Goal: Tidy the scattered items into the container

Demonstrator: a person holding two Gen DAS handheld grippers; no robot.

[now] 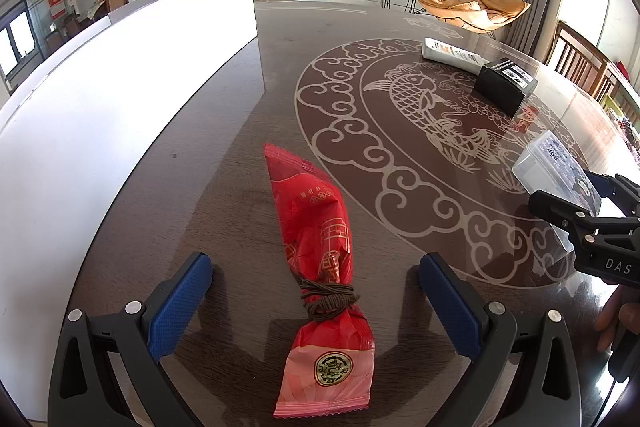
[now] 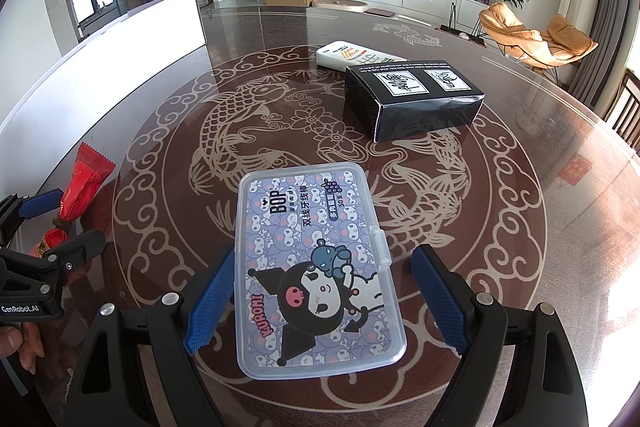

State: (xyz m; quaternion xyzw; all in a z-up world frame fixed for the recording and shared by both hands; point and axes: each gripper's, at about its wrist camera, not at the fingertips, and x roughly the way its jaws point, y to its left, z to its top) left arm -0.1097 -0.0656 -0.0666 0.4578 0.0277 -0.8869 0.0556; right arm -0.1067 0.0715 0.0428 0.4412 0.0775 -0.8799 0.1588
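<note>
We have two of the scattered things lined up, one in front of each claw, so both can be lifted toward the container in the same go. The red snack packet (image 1: 320, 283) lies lengthwise between the fingers of our left claw (image 1: 316, 311), its cord-tied neck about level with the blue pads (image 1: 180, 303), so closing there would catch it at its thinnest, firmest part. That claw is spread wide, with bare table (image 1: 224, 187) showing on either side of the packet, and it touches nothing.

Our right claw (image 2: 320, 303) straddles the clear floss-pick box (image 2: 316, 275), which lies flat with its long side running away from us. The jaws stand apart. The left pad (image 2: 212, 303) looks to be against the box edge, though we cannot be sure of contact from this angle, and the right pad (image 2: 440, 303) is clearly off it.

Ahead of the right claw, past the box, lie a black carton (image 2: 416, 99) and a white tube (image 2: 352, 55), touching or nearly so, not yet collected. The white container (image 1: 120, 87) stands to the left of the left claw, its wall close alongside.
</note>
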